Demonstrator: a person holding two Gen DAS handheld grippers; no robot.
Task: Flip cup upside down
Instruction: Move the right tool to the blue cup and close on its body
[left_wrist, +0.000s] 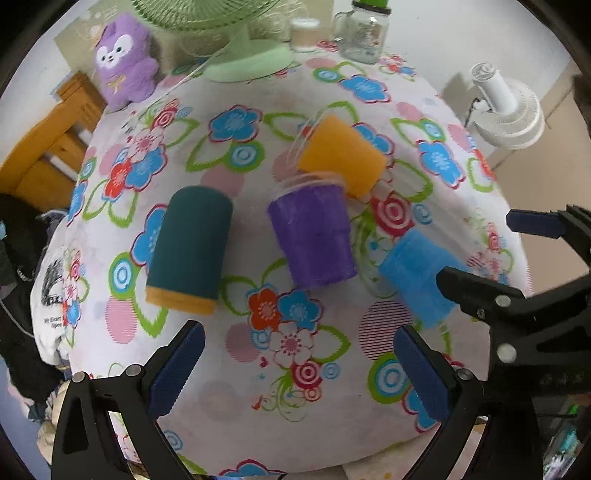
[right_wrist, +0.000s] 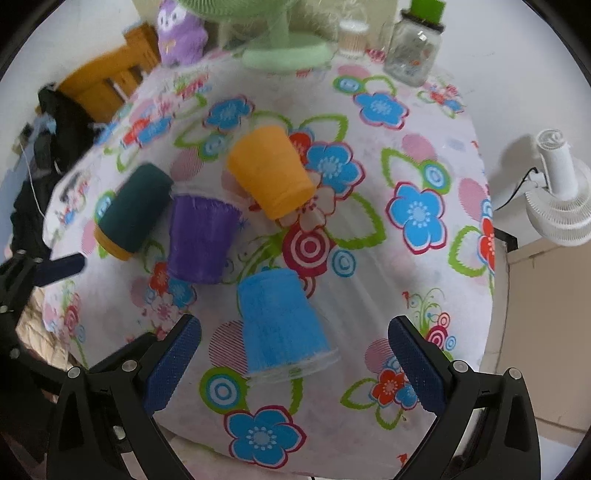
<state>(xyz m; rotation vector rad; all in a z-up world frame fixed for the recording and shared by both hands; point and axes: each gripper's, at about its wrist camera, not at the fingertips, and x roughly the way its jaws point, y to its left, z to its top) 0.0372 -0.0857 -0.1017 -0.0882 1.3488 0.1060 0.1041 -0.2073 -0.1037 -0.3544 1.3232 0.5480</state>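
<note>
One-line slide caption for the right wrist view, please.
Open right gripper above an upside-down blue cup; purple cup, orange cup and dark green cup behind.

Blue cup (right_wrist: 282, 321), purple cup (right_wrist: 201, 240), orange cup (right_wrist: 269, 170) — on a white tablecloth (right_wrist: 369, 258) with bright flowers.

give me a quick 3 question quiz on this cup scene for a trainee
1. True or false: the right gripper is shut on the blue cup.
2. Which cup is farthest to the left in both views? A) orange cup B) dark green cup C) purple cup
3. Fill in: the left gripper is ____ and holds nothing.

Key
1. False; its fingers stand apart on either side of the cup without touching it.
2. B
3. open
</note>
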